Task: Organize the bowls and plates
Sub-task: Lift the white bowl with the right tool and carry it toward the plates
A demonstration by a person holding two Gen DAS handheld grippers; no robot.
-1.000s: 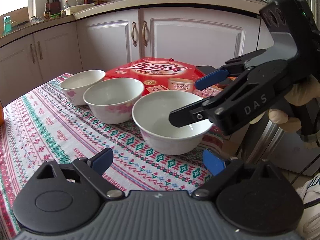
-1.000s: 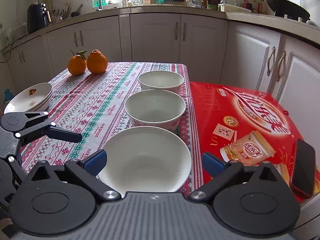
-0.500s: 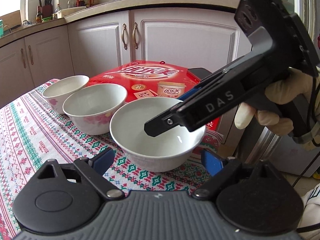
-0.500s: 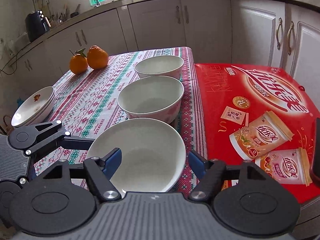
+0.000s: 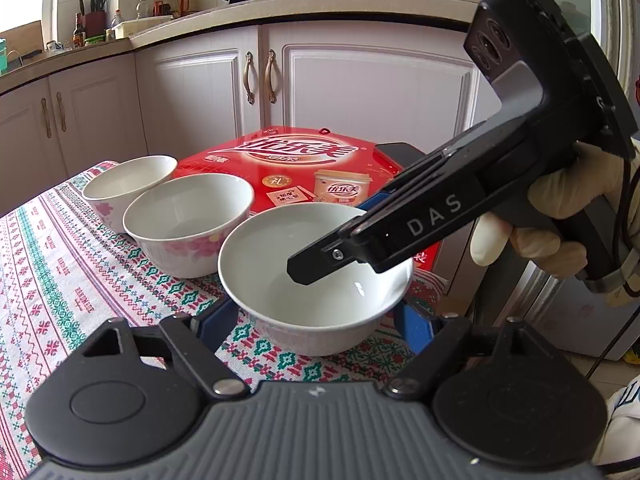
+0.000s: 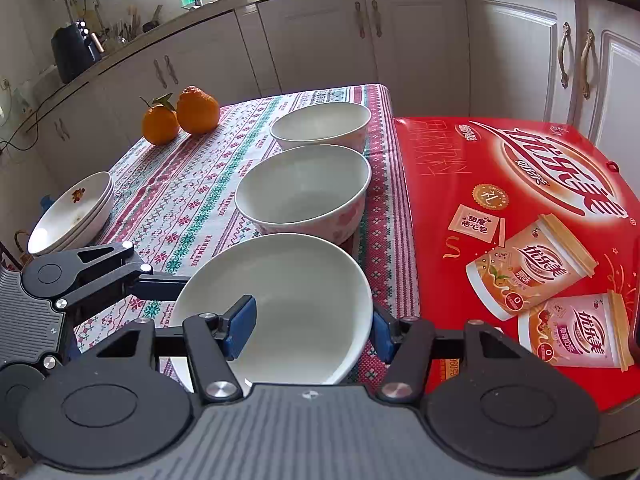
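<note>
Right hand-held gripper (image 6: 312,330) now lower, jaws wide astride nearest bowl's (image 6: 280,300) rim (apparently no clamp); left hand-held gripper (image 5: 316,330) likewise open.

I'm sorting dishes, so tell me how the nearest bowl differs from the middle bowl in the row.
The nearest bowl looks plain white outside; the middle bowl has pink flowers on its side. The nearest bowl has the right hand-held gripper straddling its rim, one finger inside, one outside; the middle bowl stands free. The nearest bowl looks wider, perhaps only from closeness. Both are upright, empty and white inside.
</note>
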